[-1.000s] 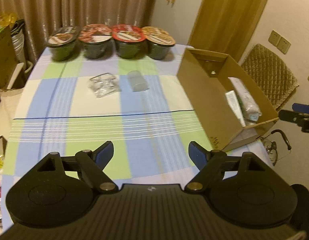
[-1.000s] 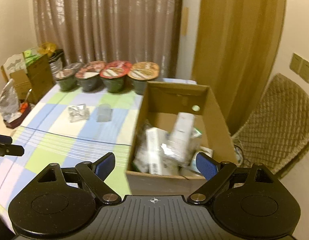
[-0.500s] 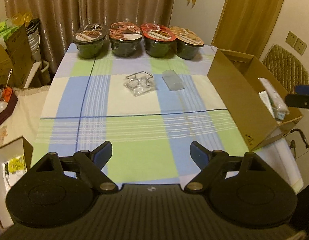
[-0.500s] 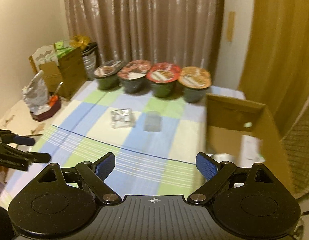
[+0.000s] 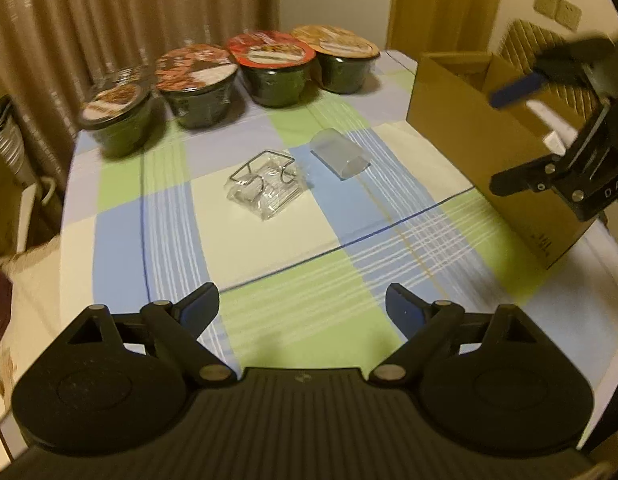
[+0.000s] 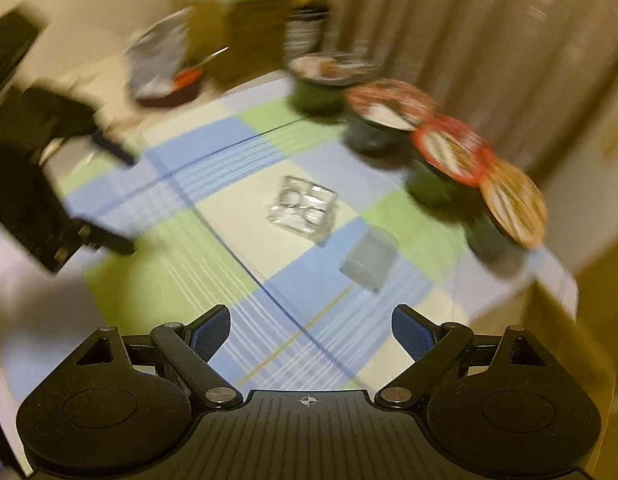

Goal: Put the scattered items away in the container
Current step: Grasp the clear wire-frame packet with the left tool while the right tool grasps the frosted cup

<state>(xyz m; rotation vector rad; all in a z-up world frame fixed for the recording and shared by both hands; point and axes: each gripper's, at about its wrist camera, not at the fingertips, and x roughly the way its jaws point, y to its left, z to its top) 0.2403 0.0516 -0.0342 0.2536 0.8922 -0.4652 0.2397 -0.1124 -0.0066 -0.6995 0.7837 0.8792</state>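
While the left gripper hangs low over the near edge of the checked tablecloth, its blue-padded jaws stand wide apart with nothing between them. Over on the far left, four lidded bowls line up in a row along the far side of the table, in front of the curtain. Moving right, a clear plastic packet with a wire clip lies near the middle of the cloth, and just beside it, to its right and a touch farther away, a small clear cup lies on its side. Neither one is touching the other. Further right, the cardboard box sits at the table's right edge, well apart from both loose items, with pale packages showing inside. At the far right, the right gripper hovers in front of the box; its own view, badly blurred, shows its jaws spread wide and empty above the cloth, with the cup and packet ahead.
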